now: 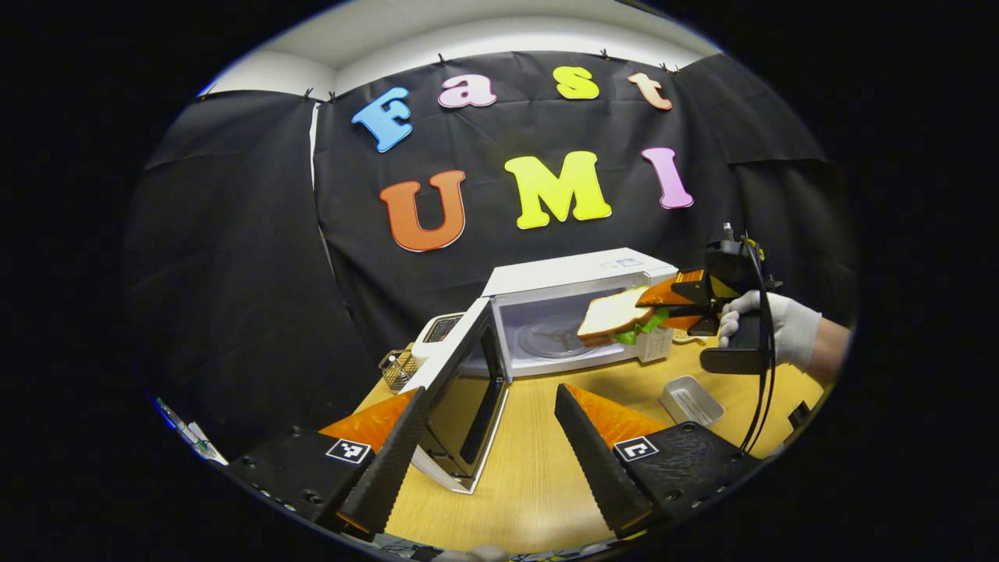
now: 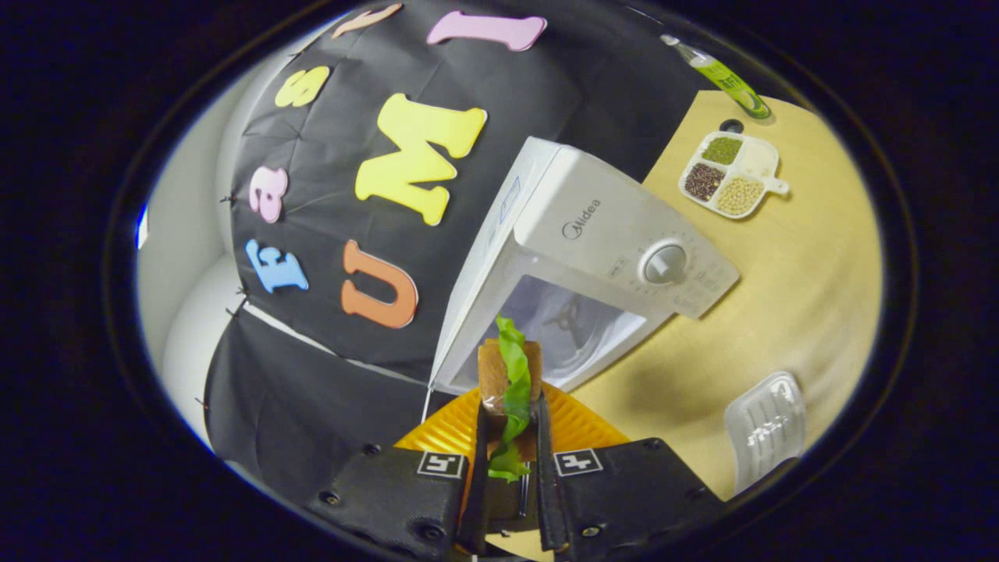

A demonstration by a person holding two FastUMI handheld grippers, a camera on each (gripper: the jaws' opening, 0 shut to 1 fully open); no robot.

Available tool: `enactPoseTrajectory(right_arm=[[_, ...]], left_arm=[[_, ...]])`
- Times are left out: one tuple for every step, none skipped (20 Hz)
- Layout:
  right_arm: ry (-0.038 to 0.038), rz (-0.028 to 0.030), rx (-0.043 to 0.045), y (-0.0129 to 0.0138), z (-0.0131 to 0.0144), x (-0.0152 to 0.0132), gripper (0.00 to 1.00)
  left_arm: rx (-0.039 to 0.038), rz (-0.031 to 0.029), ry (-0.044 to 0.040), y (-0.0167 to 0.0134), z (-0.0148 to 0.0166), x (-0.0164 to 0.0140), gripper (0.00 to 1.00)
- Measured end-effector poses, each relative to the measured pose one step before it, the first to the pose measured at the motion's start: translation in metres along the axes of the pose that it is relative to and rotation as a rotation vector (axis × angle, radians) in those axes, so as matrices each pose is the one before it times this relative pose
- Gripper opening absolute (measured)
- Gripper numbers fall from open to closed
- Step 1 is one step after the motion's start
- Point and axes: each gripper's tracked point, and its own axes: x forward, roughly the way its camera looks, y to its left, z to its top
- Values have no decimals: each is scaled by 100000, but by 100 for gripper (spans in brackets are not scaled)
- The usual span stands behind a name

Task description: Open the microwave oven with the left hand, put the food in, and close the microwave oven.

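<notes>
right claw [image 2: 511, 453] clamped on sandwich [image 2: 509, 375] at open microwave [image 1: 574, 312] mouth, left claw [image 1: 484, 460] wide apart, holding nothing, over worktop [image 1: 538, 460]

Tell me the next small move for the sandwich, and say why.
Probably ease the right gripper forward so the sandwich passes into the microwave cavity. The door stands swung open, the sandwich hangs clamped between the fingers just in front of the opening, and the turntable inside looks bare. The left gripper is open, spread near the door, out of the way.
</notes>
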Motion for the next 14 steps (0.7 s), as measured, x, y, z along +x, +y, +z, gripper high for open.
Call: enactPoseTrajectory(right_arm=[[-4260,-330,3418,-285,-511,1421,28],[-3131,473,3821,-376,-418,1524,28],[-2655,219,4024,-371,-470,1359,28],[-3979,-538,3739,-497,-99,1402,28],[-2734,-864,1376,-634,-152,1411,28],[-2509,-1660,-692,-571,-247,1352,28],[-2420,-734,-701,-366,-180,1065,28],[-2872,603,-457,150,55,1088,29],[-2876,-86,-1288,156,84,1062,29],[-1295,-614,-1724,37,-159,1016,28],[-1688,-492,-2672,-58,-67,931,28],[-2245,-606,-2192,-75,97,631,29],[-2142,-793,-631,-182,52,833,29],[-1972,-728,9,-375,-136,754,29]], left_arm=[[212,-640,-14,138,-301,173,97],[82,-1072,-420,57,-246,95,97],[213,-879,-300,-108,-110,132,97],[203,-566,-981,-16,-10,134,97],[-352,-928,311,-40,-216,277,97],[-220,-544,663,-120,-293,224,97],[-35,-412,-527,-70,68,123,97],[-203,-115,-498,30,136,15,97],[-173,-356,-591,-3,-29,143,97],[-180,-153,-106,-16,22,-53,97],[-70,-199,94,-57,-85,-45,97],[-36,147,-153,25,38,-45,97],[-207,-90,-28,-42,17,77,97],[49,-99,281,-26,-55,85,97]])
